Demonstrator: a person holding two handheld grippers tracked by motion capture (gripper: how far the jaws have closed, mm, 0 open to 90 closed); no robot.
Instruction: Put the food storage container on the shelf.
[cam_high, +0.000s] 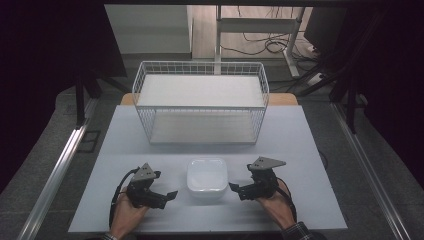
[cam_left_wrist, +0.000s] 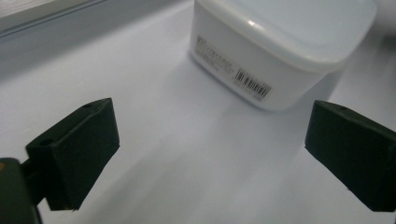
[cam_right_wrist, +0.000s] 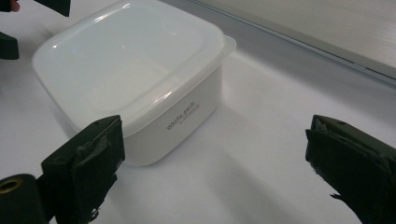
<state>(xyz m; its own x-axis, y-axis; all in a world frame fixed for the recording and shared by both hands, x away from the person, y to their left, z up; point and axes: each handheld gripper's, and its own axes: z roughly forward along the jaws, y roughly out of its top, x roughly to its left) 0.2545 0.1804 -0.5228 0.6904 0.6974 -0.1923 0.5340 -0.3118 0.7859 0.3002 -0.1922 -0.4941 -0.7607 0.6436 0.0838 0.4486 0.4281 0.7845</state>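
Left gripper (cam_high: 171, 194): both jaws stand wide apart, nothing between them but bare table; in the left gripper view its two black pads (cam_left_wrist: 77, 151) frame open white surface, with the container ahead and toward the right jaw. Right gripper (cam_high: 234, 187): jaws likewise spread wide, nothing clamped; in the right gripper view the left pad (cam_right_wrist: 91, 161) sits just in front of the container's near wall, whether touching I cannot tell, and the other pad is well off to the side. Count of grippers: two, one per hand, each with a grey three-cornered plate on top and a dark cable trailing back. Left hand (cam_high: 127, 212) and right hand (cam_high: 276, 205) come in from the near edge of the table. Between the two grippers sits one white plastic container (cam_high: 206, 178), square with rounded corners, lid on, resting flat on the table; neither gripper holds it. One barcode label shows on its side in the left gripper view, one line of small print on the side in the right gripper view. Beyond it, farther from the person, stands one white wire basket (cam_high: 201, 67), upright. Everything rests on one pale table (cam_high: 310, 165). Behind the table: one white frame with loose cables on the floor.
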